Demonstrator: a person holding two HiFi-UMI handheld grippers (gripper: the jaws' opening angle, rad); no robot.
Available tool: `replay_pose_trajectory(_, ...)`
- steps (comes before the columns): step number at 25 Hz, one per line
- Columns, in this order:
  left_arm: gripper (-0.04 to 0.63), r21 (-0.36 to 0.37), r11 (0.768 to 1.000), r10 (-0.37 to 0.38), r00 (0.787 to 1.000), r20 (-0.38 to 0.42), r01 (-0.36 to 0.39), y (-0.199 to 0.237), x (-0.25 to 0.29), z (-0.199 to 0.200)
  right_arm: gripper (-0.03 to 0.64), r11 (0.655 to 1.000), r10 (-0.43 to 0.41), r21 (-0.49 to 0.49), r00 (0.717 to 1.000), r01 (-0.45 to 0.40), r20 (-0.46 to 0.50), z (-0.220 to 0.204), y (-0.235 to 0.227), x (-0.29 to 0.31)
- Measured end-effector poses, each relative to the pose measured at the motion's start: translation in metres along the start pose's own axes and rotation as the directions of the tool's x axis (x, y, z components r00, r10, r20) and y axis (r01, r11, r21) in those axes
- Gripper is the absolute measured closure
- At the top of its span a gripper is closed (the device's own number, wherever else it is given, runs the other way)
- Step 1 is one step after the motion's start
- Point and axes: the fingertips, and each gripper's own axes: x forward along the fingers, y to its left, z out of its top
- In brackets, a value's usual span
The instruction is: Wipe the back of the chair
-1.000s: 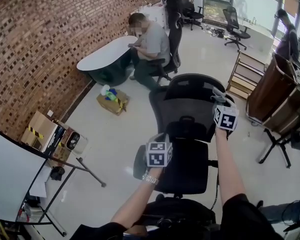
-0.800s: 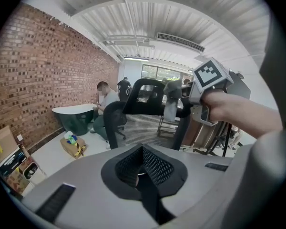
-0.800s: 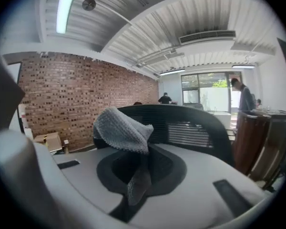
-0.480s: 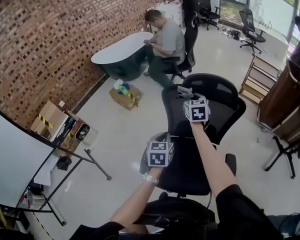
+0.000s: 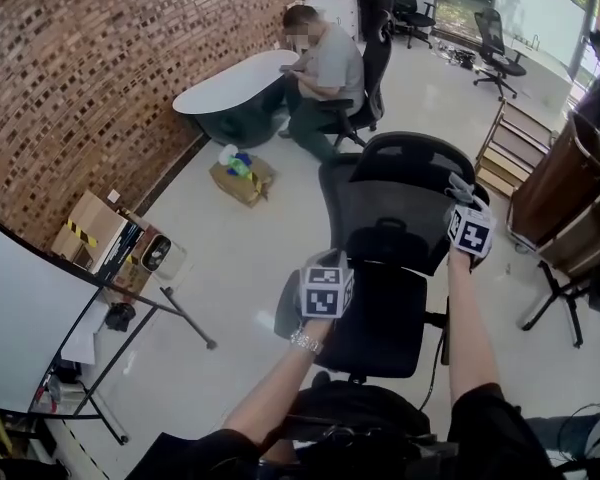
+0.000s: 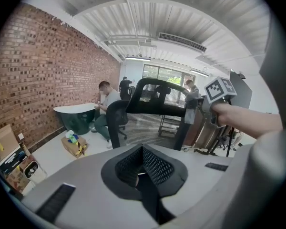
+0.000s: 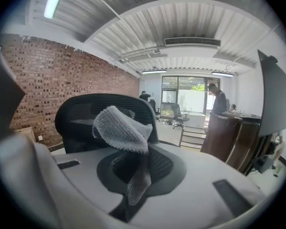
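Observation:
A black mesh office chair (image 5: 400,203) stands in front of me with its back toward me. My right gripper (image 5: 461,192) is at the right edge of the chair back, shut on a grey knitted cloth (image 5: 457,182) that touches the mesh. In the right gripper view the cloth (image 7: 121,128) bunches up out of the right gripper (image 7: 136,171), with the chair back (image 7: 81,113) just behind it. My left gripper (image 5: 325,263) hovers lower, over the chair's left side, shut with nothing in it. The left gripper view shows the chair back (image 6: 157,99) and the cloth (image 6: 189,112).
A person (image 5: 325,63) sits at an oval table (image 5: 230,83) by the brick wall. A cardboard box (image 5: 242,176) lies on the floor. A whiteboard on a legged stand (image 5: 180,323) is at left, wooden shelving (image 5: 560,198) at right, more chairs (image 5: 500,53) behind.
My right gripper swept the cloth from the chair back's right side to its upper left and has come back to the right edge. The left gripper has barely moved.

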Motion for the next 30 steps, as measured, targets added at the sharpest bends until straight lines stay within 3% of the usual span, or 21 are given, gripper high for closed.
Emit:
replay_pose_trajectory(4,0.592,-0.012,1.000,-0.006,1.000,0.011,0.006,0.000,0.001,0.003,0.591,0.996,-0.055,0.068,0.998,0.055,0.008,-0.011,-0.032,-0.015)
replay_pose_trajectory(6,0.591,-0.021,1.000,0.004,1.000,0.011,-0.004,0.006,-0.003,0.003,0.591,0.993,-0.033,0.117,0.999,0.032,0.002,-0.017,-0.018,-0.018)
replay_pose_trajectory(10,0.592,-0.039,0.998,0.050,0.999,0.010,-0.050,0.025,-0.008,0.002,0.591,0.980,0.175,0.101,0.985,-0.173,-0.011,-0.029,0.090,-0.004)
replay_pose_trajectory(15,0.592,-0.039,0.994,0.101,0.995,0.027,-0.100,0.039,-0.019,0.011,0.591,0.897,0.435,-0.020,0.890,-0.442,-0.134,-0.063,0.260,0.040)
replay_pose_trajectory(17,0.592,-0.033,0.994,0.108,0.994,0.029,-0.107,0.041,-0.021,0.014,0.591,0.850,0.502,-0.085,0.848,-0.520,-0.171,-0.068,0.309,0.055)
replay_pose_trajectory(19,0.592,-0.028,0.994,0.109,0.994,0.022,-0.109,0.042,-0.022,0.016,0.591,0.829,0.515,-0.120,0.829,-0.546,-0.216,-0.076,0.334,0.072)
replay_pose_trajectory(23,0.591,-0.017,0.995,0.101,0.995,0.002,-0.100,0.037,-0.020,0.013,0.591,0.878,0.423,-0.109,0.863,-0.465,-0.276,-0.096,0.303,0.108)
replay_pose_trajectory(30,0.592,-0.018,0.997,0.073,0.997,-0.016,-0.073,0.038,-0.002,0.007,0.591,0.960,0.254,-0.057,0.939,-0.274,-0.231,-0.103,0.184,0.129)
